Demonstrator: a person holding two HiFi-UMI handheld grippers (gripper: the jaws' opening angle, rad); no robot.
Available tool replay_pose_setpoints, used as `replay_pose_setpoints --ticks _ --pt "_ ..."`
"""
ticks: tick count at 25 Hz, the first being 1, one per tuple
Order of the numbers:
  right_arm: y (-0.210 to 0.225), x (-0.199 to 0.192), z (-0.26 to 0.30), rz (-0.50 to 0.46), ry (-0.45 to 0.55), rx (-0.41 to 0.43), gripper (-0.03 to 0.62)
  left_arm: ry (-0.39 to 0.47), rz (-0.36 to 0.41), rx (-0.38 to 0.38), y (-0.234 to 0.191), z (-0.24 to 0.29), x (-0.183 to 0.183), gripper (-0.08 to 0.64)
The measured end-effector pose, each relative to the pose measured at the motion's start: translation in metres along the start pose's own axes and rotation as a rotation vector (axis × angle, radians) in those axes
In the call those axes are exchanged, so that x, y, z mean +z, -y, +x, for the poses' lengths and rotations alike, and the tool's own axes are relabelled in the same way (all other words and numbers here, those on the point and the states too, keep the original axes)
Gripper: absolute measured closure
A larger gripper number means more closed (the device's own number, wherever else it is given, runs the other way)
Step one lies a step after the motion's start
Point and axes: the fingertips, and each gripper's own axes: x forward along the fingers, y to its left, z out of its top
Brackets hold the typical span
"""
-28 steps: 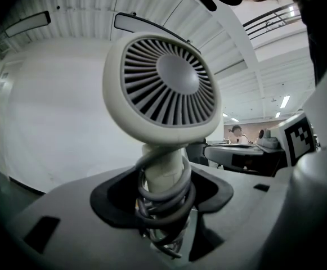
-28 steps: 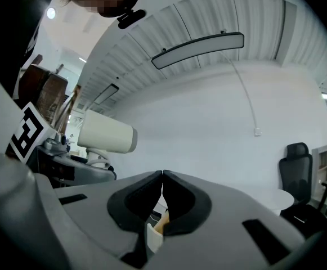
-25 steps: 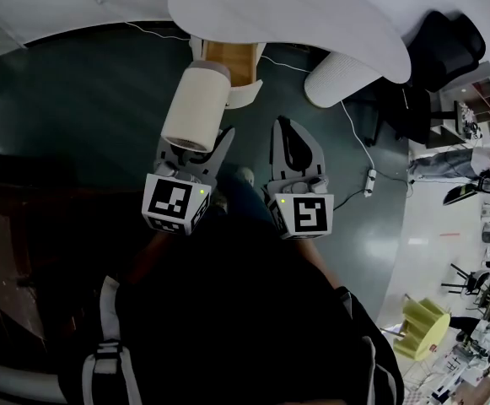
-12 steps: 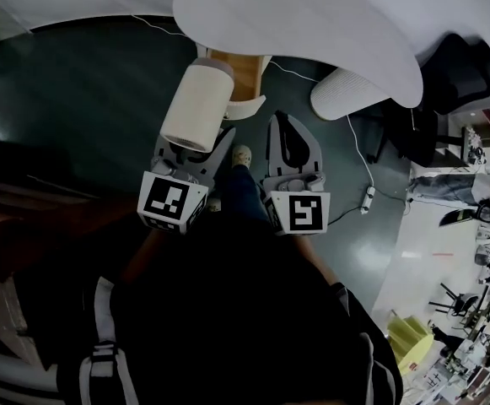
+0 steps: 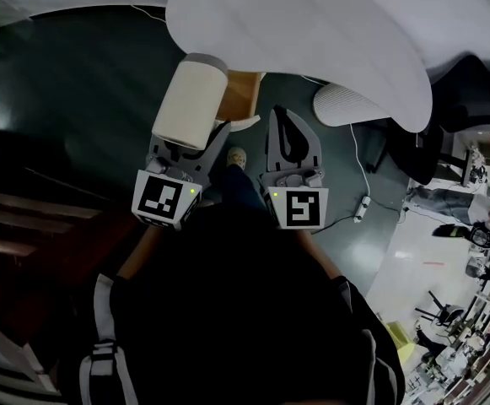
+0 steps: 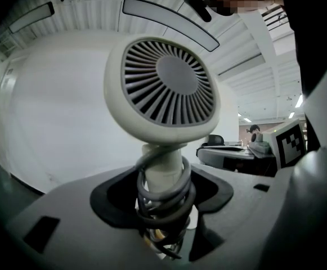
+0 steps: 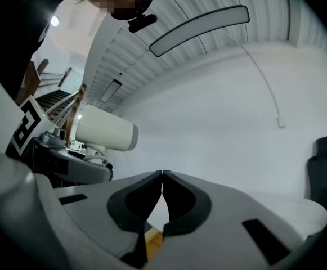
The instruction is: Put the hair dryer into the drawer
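A cream hair dryer (image 5: 187,104) with a grey vent grille (image 6: 163,89) stands upright in my left gripper (image 5: 190,146). The jaws are shut on its handle (image 6: 162,170), which has a grey cord wound round it. An open drawer with a wooden inside (image 5: 239,94) sits under the white table's edge, just beyond the dryer and partly hidden by it. My right gripper (image 5: 289,123) hangs beside the left one, its jaws shut with nothing between them, as the right gripper view (image 7: 162,174) shows. From that view the dryer (image 7: 106,129) lies to the left.
A big white curved table (image 5: 312,24) fills the top of the head view. A white ribbed base (image 5: 354,104) stands to its right. A power strip and cable (image 5: 363,205) lie on the dark floor. Further right are a black chair (image 5: 472,83) and a standing person (image 5: 447,197).
Both grippers, with the dryer, have moved forward toward the table and drawer. The drawer now lies close behind the dryer's body. Neither gripper's jaws have changed.
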Motion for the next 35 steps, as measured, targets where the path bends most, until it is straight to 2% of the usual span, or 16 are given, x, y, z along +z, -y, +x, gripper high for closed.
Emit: replay_pose_setpoints --ticks 10,14,18,21,27,31,35 --pt "0.049 -0.013 0.065 0.018 -0.038 0.106 0.568 0.01 -0.006 0.084 -0.028 0.068 0.018 0.314" --pt "0.056 -0.02 0.085 0.007 -0.042 0.155 0.568 0.022 -0.021 0.114 -0.037 0.083 0.018 0.314" --pt "0.057 -0.029 0.099 0.021 -0.048 0.171 0.568 0.01 -0.014 0.112 -0.045 0.092 0.013 0.314" --pt "0.059 -0.036 0.109 0.024 -0.064 0.173 0.568 -0.034 -0.009 0.105 -0.053 0.102 0.004 0.314" --pt "0.06 -0.05 0.125 0.039 -0.095 0.125 0.568 -0.108 0.005 0.032 -0.068 0.12 -0.019 0.314" --pt "0.065 -0.066 0.136 0.052 -0.122 0.097 0.568 -0.134 0.065 -0.031 -0.075 0.139 -0.032 0.314" --pt "0.072 -0.085 0.141 0.066 -0.151 0.075 0.568 -0.197 0.059 -0.09 -0.076 0.149 -0.062 0.314"
